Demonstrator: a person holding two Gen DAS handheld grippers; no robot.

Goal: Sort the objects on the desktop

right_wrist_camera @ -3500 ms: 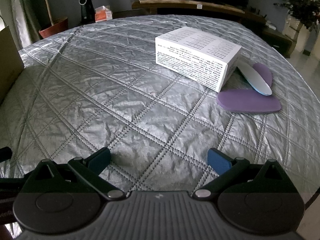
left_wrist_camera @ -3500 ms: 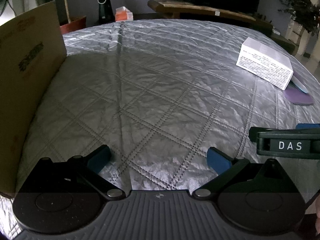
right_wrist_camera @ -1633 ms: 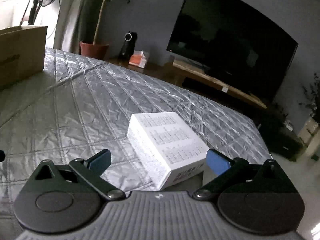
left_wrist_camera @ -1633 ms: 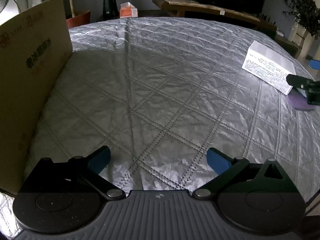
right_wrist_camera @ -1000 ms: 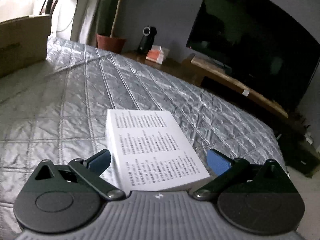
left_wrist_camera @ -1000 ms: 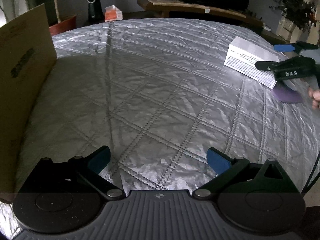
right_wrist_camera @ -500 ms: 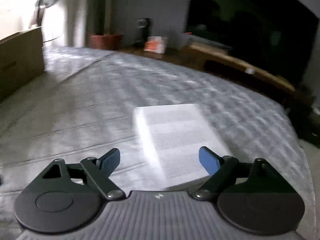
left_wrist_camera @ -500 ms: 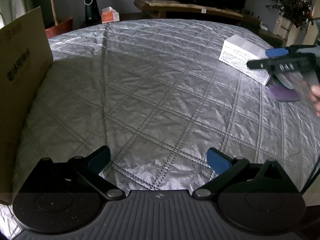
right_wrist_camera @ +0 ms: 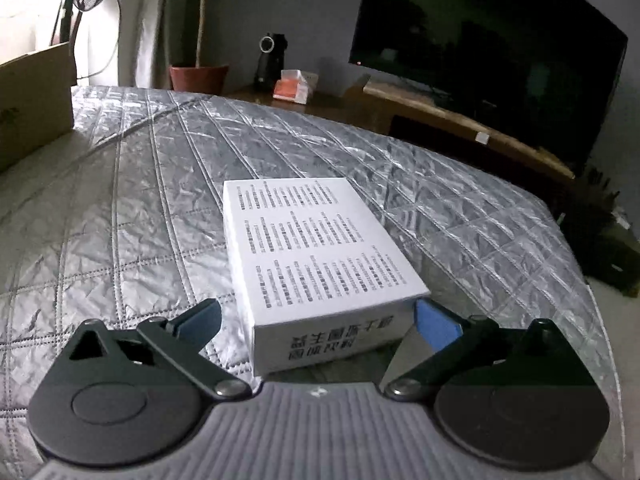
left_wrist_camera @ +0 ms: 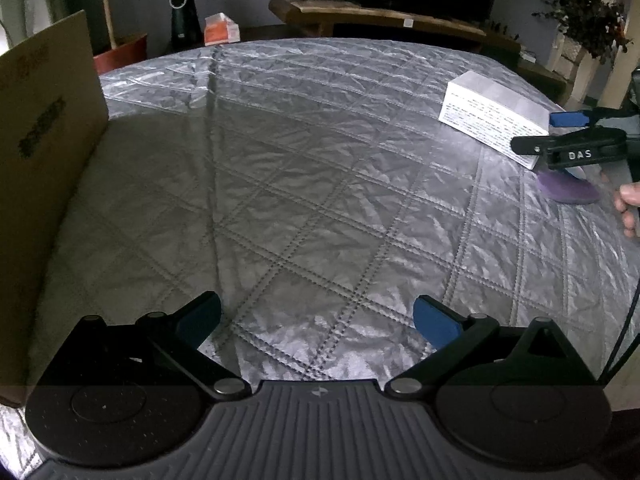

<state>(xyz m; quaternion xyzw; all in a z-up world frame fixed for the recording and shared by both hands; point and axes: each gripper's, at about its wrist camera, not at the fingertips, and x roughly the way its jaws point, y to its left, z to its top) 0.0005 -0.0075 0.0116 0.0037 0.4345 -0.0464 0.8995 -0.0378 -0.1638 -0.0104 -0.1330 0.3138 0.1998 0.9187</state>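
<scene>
A white box (right_wrist_camera: 316, 256) with printed text lies flat on the silver quilted table cover (right_wrist_camera: 120, 240). My right gripper (right_wrist_camera: 316, 320) is open, and the near end of the box sits between its blue fingertips (right_wrist_camera: 436, 322). In the left wrist view the box (left_wrist_camera: 492, 116) is at the far right, with the right gripper (left_wrist_camera: 568, 136) at its near end. A purple flat object (left_wrist_camera: 568, 190) lies just beside it, partly hidden by the gripper. My left gripper (left_wrist_camera: 316, 320) is open and empty above the cover near the front edge.
A tall cardboard box (left_wrist_camera: 40, 168) stands at the left edge of the table; it also shows in the right wrist view (right_wrist_camera: 32, 100). Beyond the table are a TV stand (left_wrist_camera: 380, 20), a potted plant (right_wrist_camera: 198, 76) and a small orange box (right_wrist_camera: 292, 86).
My right gripper has moved closer to the white box, so its near end now sits between the open fingers. My left gripper has stayed almost still.
</scene>
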